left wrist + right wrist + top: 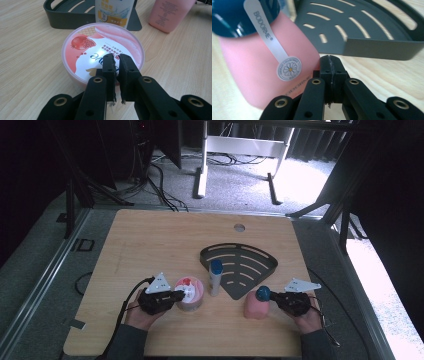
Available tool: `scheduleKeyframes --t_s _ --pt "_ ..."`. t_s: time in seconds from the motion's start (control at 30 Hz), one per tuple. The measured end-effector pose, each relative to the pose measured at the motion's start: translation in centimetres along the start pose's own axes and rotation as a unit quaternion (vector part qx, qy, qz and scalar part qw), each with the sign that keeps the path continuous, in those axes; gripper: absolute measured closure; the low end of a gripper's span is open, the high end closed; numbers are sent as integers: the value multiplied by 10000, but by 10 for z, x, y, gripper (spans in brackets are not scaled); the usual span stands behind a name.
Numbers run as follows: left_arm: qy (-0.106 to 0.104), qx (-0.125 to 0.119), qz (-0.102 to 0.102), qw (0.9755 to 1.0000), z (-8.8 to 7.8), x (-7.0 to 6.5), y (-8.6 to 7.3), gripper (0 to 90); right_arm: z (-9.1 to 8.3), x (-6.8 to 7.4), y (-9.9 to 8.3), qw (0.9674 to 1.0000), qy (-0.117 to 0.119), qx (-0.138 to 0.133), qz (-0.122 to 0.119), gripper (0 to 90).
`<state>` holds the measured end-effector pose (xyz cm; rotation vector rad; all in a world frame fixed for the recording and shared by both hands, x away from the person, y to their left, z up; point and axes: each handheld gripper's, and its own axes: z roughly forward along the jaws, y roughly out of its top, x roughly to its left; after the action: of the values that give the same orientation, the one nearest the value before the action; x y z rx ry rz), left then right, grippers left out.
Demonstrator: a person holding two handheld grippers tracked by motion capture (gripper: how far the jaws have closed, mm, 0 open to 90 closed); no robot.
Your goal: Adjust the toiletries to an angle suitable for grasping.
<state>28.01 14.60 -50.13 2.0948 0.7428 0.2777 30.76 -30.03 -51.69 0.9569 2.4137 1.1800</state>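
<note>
Left gripper view: left claw (117,58) over pink tub (100,47).

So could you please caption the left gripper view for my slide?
Nearly shut left hand-held gripper poised over pink ice-cream tub.
</note>
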Motion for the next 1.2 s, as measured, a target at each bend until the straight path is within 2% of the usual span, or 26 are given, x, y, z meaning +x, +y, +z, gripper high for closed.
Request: scheduleKeyframes --t_s 0.27,0.47,0.63,0.73,0.83,0.97,1.2 --pt "5 -3 10 10000 0 0 0 835 0 32 -1 9995 207 35 -244 887" --pt "-4 2 12 10000 0 0 0 836 -14 51 -12 9993 264 -69 -272 881" --pt "-5 -7 8 10000 0 -1 0 836 -20 67 -19 9984 383 -41 -417 896" --pt "-9 -13 13 10000 1 -1 0 836 -16 72 -18 9979 398 51 -513 899" --pt "-17 -12 4 10000 1 0 0 836 -12 75 -16 9975 495 54 -500 899" --pt "-19 -13 5 10000 1 0 0 836 -4 84 -9 9960 576 118 -677 899" --pt "-19 -11 14 10000 1 0 0 836 13 91 4 9942 718 84 -792 899"
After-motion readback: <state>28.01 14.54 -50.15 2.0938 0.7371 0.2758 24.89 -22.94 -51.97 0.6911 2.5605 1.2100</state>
